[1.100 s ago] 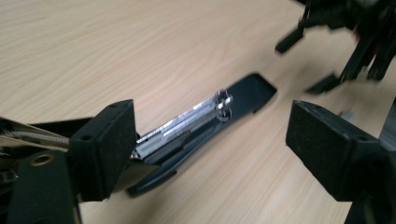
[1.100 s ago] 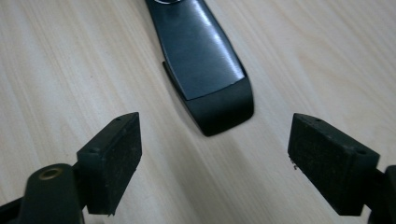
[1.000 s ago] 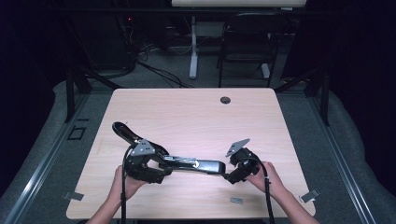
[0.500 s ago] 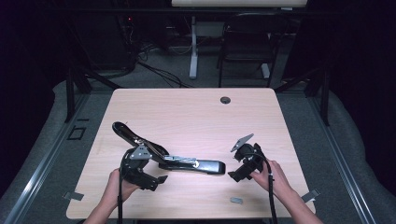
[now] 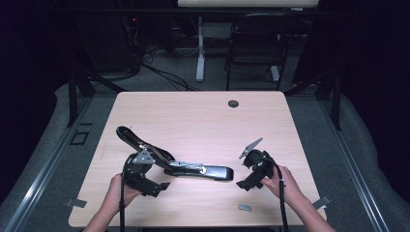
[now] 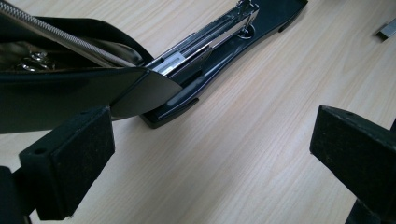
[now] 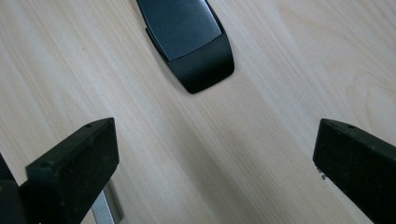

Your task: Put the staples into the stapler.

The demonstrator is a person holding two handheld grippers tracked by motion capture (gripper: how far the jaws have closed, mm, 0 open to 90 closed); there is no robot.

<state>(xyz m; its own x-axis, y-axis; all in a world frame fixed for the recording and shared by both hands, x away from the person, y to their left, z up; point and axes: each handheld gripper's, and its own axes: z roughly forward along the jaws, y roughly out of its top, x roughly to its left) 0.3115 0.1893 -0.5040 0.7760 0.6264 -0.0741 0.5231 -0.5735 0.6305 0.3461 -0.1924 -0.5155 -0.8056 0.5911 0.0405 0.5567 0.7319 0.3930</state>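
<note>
The stapler (image 5: pixel 176 166) lies in the lower middle of the high view, on the bare desk (image 5: pixel 203 121), opened wide: its base points to the right and its top arm rises to the upper left. My left gripper (image 5: pixel 145 181) is just below its hinge part, jaws wide apart with nothing between them; my right gripper (image 5: pixel 251 174) stands apart from the base tip, also with jaws wide apart and empty. Both have just been opening. I judge the stapler to be stiff, rather heavy, metal and smooth plastic, so slippery on the rounded end (image 7: pixel 196 56). I would take it across the narrow sides of the base, not on the hinged arm, which can swing. A small strip of staples (image 5: pixel 244 208) lies near the front edge.
</note>
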